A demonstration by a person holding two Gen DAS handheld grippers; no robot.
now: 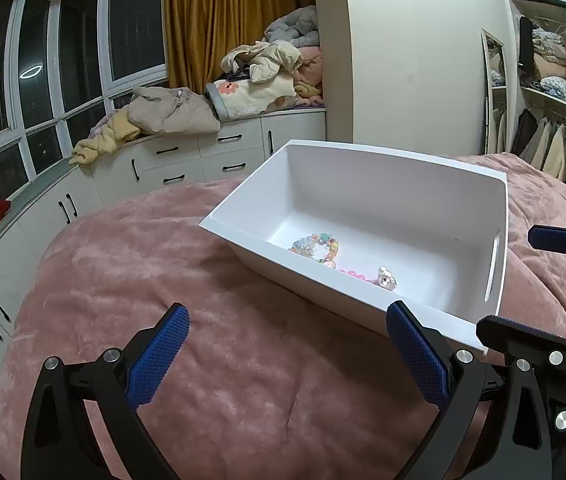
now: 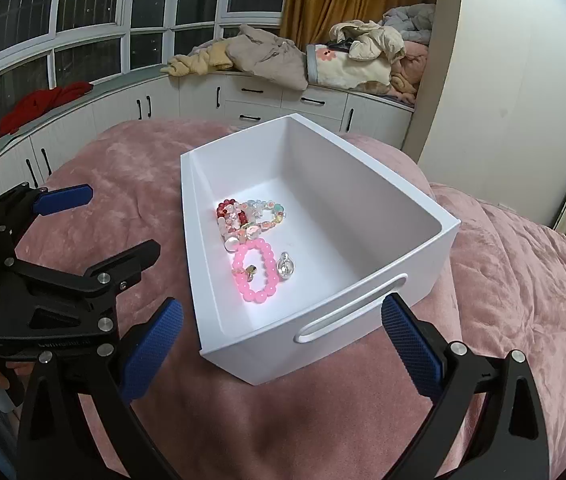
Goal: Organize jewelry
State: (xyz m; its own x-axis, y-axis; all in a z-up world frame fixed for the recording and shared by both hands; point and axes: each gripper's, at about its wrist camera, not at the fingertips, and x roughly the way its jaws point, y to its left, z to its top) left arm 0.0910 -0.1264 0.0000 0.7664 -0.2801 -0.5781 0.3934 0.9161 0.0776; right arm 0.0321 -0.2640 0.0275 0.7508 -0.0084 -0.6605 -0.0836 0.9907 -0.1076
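Item: white rectangular plastic bin with slotted handles (image 2: 395, 216), standing on a plush pink blanket (image 2: 131, 152) over a bed.

Contents, all gathered toward one end of the bin floor: glossy pink bead bracelet (image 2: 257, 272) with a small gold ring (image 2: 250, 269) lying inside its loop; a clear, silvery pendant-like piece (image 2: 285, 267) just beside it; a pastel multicolour bead bracelet (image 2: 267, 214) tangled against a red-and-white bead bracelet (image 2: 229, 216); one large pearl bead (image 2: 231, 243) touching that cluster. No jewelry shows on the blanket, so the task looks close to done.

Tools: left gripper (image 1: 287, 356) spread wide, empty, near the bin's long side. Right gripper (image 2: 281, 344) likewise wide and empty, at the handle end.

Risks, as judged:
- The soft bedding gives under the bin, so a nudge from either finger could tip or slide it.
- The heaped bracelets may snag, so lifting one could drag out its neighbour.
- The small ring could slip from the textured pads into the plush pile.
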